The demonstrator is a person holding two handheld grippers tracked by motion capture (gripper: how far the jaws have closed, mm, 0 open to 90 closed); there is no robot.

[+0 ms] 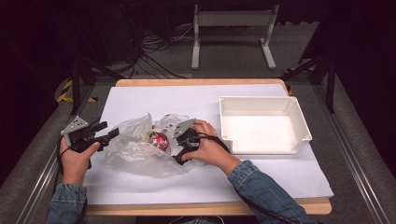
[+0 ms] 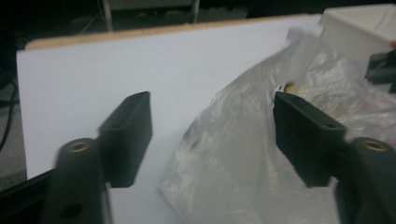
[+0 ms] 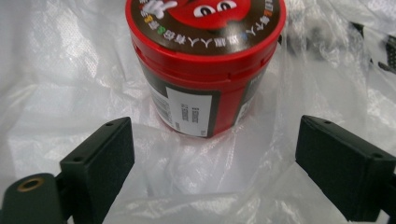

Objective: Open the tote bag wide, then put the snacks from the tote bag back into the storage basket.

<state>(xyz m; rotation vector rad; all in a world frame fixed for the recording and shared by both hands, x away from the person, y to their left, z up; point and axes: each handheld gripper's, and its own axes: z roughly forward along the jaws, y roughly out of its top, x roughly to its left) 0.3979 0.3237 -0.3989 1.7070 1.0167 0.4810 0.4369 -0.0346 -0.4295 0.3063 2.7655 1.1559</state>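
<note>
From the high view, a clear plastic bag (image 1: 140,149) lies crumpled on the white sheet (image 1: 140,100) that covers the table, with a red tub (image 1: 159,140) showing at its mouth; the empty white bin (image 1: 264,123) sits just to the right, probably where the tub is meant to end up. The left gripper (image 1: 110,134) reaches the bag's left edge while the right gripper (image 1: 180,151) is down on the bag beside the tub. In the left gripper view the jaws stand wide apart, empty, with a fold of the bag (image 2: 243,140) rising between them — placed, it seems, to pin the plastic. In the right gripper view the jaws are also wide open and hold nothing; the tub (image 3: 205,60) (red lid, brown printed top) stands just ahead of them on the crinkled plastic — lined up for a grab.
</note>
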